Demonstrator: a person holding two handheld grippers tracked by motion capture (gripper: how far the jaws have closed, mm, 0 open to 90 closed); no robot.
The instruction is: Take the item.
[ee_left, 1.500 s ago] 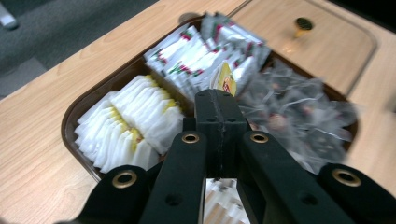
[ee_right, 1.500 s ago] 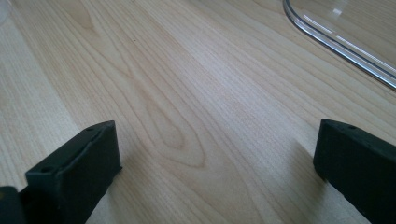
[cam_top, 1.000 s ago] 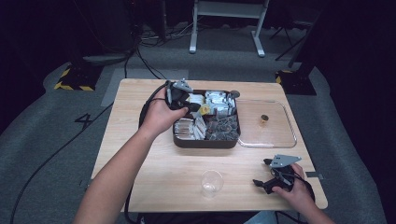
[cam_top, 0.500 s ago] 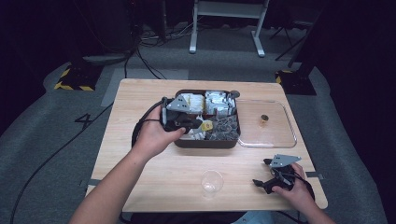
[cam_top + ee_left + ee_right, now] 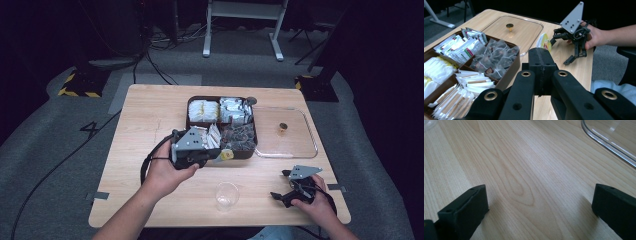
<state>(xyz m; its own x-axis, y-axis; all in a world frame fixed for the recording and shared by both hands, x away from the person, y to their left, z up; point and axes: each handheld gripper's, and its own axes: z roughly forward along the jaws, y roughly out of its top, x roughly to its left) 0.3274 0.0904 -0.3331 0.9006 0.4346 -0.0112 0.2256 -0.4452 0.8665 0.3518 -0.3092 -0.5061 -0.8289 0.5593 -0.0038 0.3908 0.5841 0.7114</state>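
Yellow packet point(image 5: 227, 155) is pinched in the closed left tool point(image 5: 212, 156), held just at the front edge of the compartment box point(image 5: 196, 103), above the surface point(image 5: 145, 115). Pick looks done. Left to do, likely: carry it to the clear cup point(image 5: 226, 195) nearby. Clear lid point(image 5: 310, 142) lies off beside the box. Right tool point(image 5: 285, 186) rests on the surface, jaws wide apart, empty.

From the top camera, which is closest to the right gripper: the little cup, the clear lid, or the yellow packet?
From the right gripper:
1. Clear lid, just beyond it.
2. Little cup, to its left; nearly tied with the lid.
3. Yellow packet, farthest, by the box.
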